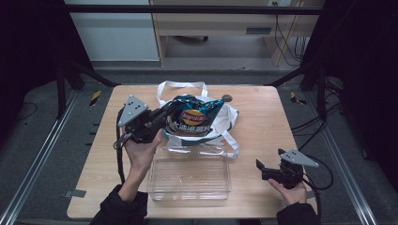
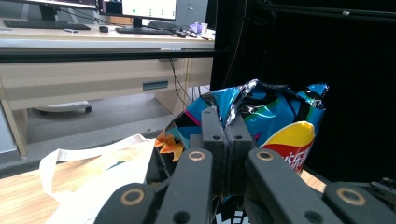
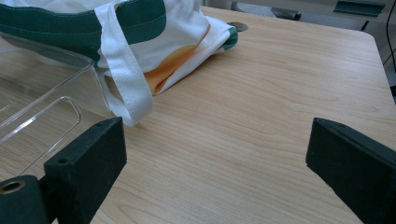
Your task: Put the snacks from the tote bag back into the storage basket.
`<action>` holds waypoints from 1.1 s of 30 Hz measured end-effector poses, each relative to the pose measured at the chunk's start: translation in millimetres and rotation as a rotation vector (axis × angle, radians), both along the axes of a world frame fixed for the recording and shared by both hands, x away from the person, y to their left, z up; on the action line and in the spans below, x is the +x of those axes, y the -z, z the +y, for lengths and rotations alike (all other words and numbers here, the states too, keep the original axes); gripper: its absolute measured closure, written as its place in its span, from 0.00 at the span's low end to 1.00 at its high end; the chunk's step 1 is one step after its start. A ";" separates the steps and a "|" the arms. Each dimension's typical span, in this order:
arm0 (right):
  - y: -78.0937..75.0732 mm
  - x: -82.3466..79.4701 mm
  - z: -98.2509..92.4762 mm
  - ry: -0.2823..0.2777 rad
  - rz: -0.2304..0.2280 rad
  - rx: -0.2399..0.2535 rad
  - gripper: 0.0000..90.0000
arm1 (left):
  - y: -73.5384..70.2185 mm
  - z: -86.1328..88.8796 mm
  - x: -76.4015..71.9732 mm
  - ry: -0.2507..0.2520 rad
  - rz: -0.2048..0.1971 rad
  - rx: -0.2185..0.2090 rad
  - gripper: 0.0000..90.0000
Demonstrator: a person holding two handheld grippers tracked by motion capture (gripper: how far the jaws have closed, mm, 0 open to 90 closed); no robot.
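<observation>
- The left gripper (image 1: 162,117) is clamped tight on the top edge of the chip bag (image 1: 195,119), and in the left gripper view the two jaws are pressed together with the crinkled foil of the chip bag (image 2: 275,121) pinched between them.
- The bag hangs over the white tote bag (image 1: 225,124), near the table's centre, a shade toward twelve o'clock; its lower end looks to be down in the tote's mouth, though the frames leave that unclear.
- At six o'clock from the tote sits the clear plastic bin (image 1: 190,176), empty and open-topped; it looks like the likely landing spot, judged only from its place.
- The right gripper (image 1: 263,169) waits low at about four o'clock on the table (image 1: 263,108), jaws spread wide and holding nothing; in its own view the bare wood of the table (image 3: 261,107) lies between them, with the tote bag (image 3: 177,42) and the bin's corner (image 3: 42,116) toward ten o'clock.
- To do this step well, the lift should go straight up until the bag's bottom clears the tote's rim, so the cloth does not drag along.
- The grip is on thin foil at one corner, so a slow, swing-free carry matters; a jerk could let it slip or tear.
- If the tote rises with it, the free right gripper could pin a strap (image 1: 180,85) down.
</observation>
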State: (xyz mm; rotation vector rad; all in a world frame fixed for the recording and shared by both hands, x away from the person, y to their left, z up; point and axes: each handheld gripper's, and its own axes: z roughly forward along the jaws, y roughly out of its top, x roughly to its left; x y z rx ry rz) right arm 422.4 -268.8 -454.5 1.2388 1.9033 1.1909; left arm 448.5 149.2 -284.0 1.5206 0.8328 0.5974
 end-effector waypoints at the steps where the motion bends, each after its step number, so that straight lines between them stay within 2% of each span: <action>1: 0.2 0.2 -0.4 0.000 -0.002 -0.007 0.06 | -0.6 0.7 -1.8 0.004 0.000 -0.002 0.99; 12: 0.1 -0.2 -1.0 0.001 -0.003 -0.006 0.06 | 2.2 1.7 -24.1 0.049 -0.017 -0.002 0.99; 27: -0.2 -1.3 -0.9 0.003 -0.004 -0.004 0.06 | 14.8 6.7 -49.8 0.062 0.014 0.010 0.99; 33: -0.6 -1.8 -1.1 0.005 -0.007 -0.003 0.06 | 24.9 8.1 -56.3 0.066 0.029 0.017 0.99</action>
